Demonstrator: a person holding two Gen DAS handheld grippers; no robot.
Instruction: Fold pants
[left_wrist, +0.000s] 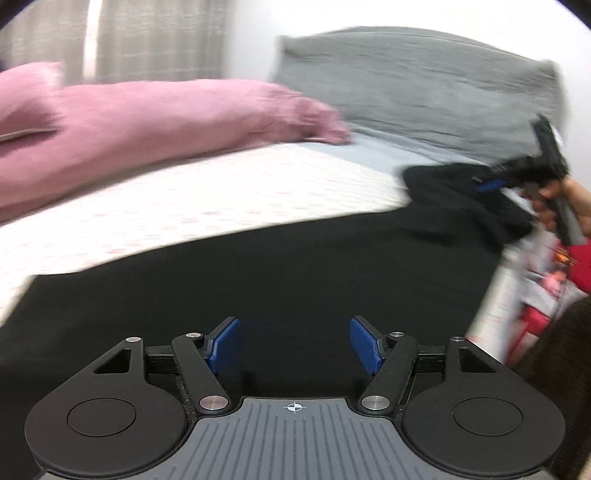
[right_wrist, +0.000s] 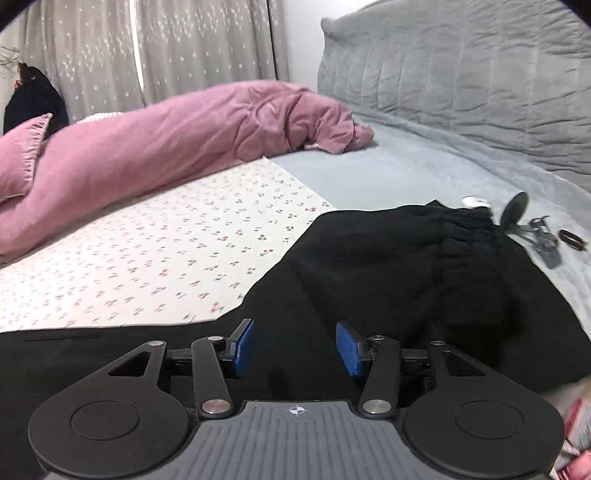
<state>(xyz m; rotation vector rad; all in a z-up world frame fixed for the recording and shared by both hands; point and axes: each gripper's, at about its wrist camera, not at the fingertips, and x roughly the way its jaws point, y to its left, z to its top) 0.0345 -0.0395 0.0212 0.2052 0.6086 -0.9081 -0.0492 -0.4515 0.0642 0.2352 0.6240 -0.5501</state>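
Black pants (left_wrist: 277, 266) lie spread across the bed, legs running left and the gathered waistband (right_wrist: 454, 229) at the right. My left gripper (left_wrist: 294, 343) is open and empty, low over the leg part. My right gripper (right_wrist: 294, 347) is open and empty, over the pants near the seat. In the left wrist view the right gripper (left_wrist: 491, 182) shows at the far right, held in a hand above the waistband, blurred.
A white floral sheet (right_wrist: 166, 251) covers the bed. A pink duvet (right_wrist: 166, 136) and pink pillow (right_wrist: 20, 158) lie at the back left. A grey quilted headboard cushion (right_wrist: 461, 81) stands at the back right. Small metal items (right_wrist: 543, 236) lie beside the waistband.
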